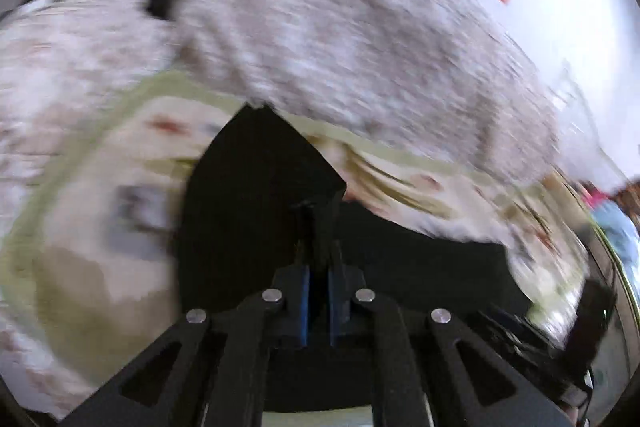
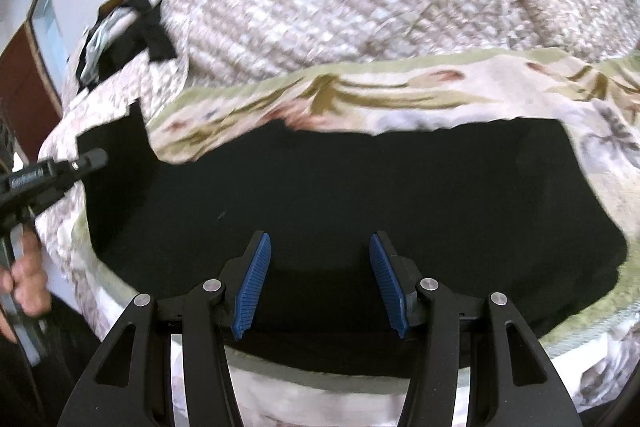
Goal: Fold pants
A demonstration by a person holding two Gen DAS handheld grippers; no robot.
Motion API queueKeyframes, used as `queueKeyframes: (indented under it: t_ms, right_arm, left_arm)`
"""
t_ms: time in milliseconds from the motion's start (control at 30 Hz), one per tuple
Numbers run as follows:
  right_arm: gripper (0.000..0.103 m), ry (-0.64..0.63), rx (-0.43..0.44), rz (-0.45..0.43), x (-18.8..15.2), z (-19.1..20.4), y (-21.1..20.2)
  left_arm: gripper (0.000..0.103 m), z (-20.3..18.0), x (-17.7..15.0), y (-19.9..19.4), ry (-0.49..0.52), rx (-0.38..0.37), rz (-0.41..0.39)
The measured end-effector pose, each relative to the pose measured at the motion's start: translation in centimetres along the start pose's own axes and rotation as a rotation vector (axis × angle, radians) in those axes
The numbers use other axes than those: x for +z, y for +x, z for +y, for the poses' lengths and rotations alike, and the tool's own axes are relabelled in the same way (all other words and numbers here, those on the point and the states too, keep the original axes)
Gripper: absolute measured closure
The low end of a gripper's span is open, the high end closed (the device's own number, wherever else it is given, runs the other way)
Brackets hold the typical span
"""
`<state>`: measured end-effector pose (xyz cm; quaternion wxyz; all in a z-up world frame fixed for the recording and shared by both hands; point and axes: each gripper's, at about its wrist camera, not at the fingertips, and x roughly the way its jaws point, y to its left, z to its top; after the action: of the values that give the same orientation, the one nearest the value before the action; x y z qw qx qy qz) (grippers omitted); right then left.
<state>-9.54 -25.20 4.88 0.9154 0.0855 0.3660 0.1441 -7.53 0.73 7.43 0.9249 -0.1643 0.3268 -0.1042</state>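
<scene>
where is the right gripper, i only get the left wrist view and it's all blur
observer: The right gripper hangs over the near edge of the black cloth pants, jaws open.
operator: is it pinching any cloth
observer: No, nothing is pinched between its blue ribbed pads.
operator: pants flat or bunched
observer: Mostly flat, spread wide on the floral bed sheet. The left gripper is at their far left corner.

black pants [image 2: 340,187], floral sheet [image 2: 400,95] (green-bordered), blue-padded claw [image 2: 320,283]
</scene>
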Motion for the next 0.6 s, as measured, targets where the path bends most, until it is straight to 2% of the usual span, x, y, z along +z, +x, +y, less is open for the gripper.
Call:
queueKeyframes:
  t_ms: [67,133,200,267,467,533,600]
  right_arm:
    - [0.051,0.033,-0.010,-0.023,0.3,-1.1,-0.8]
    - [0.051,0.055,-0.026,-0.034,0.4,-2.0,-1.3]
    - [0.051,0.093,-0.038,-0.030,0.3,-3.2,-1.6]
    - [0.051,0.126,-0.039,-0.022,0.1,-4.1,-1.6]
    - [0.051,0.184,-0.008,-0.004,-0.2,-5.1,-1.1]
    - [0.051,0.187,0.009,-0.005,-0.2,-5.0,-1.0]
    - [0.051,0.183,0.038,-0.004,-0.1,-4.6,-0.9]
  left_arm:
    - [0.095,-2.6,-1.1,1.9,0.033,-0.070,0.056]
    - [0.095,-4.6,-2.8,4.0,0.071,-0.109,0.122]
    - [0.095,-5.5,-4.8,6.0,0.079,-0.116,0.203]
    - [0.095,-5.5,-6.1,6.7,0.078,-0.115,0.239]
    - [0.094,-5.3,-5.9,5.8,0.076,-0.143,0.235]
    - [0.094,-5.3,-6.0,5.8,0.056,-0.174,0.257]
    - [0.089,-5.1,-6.1,5.0,0.063,-0.214,0.257]
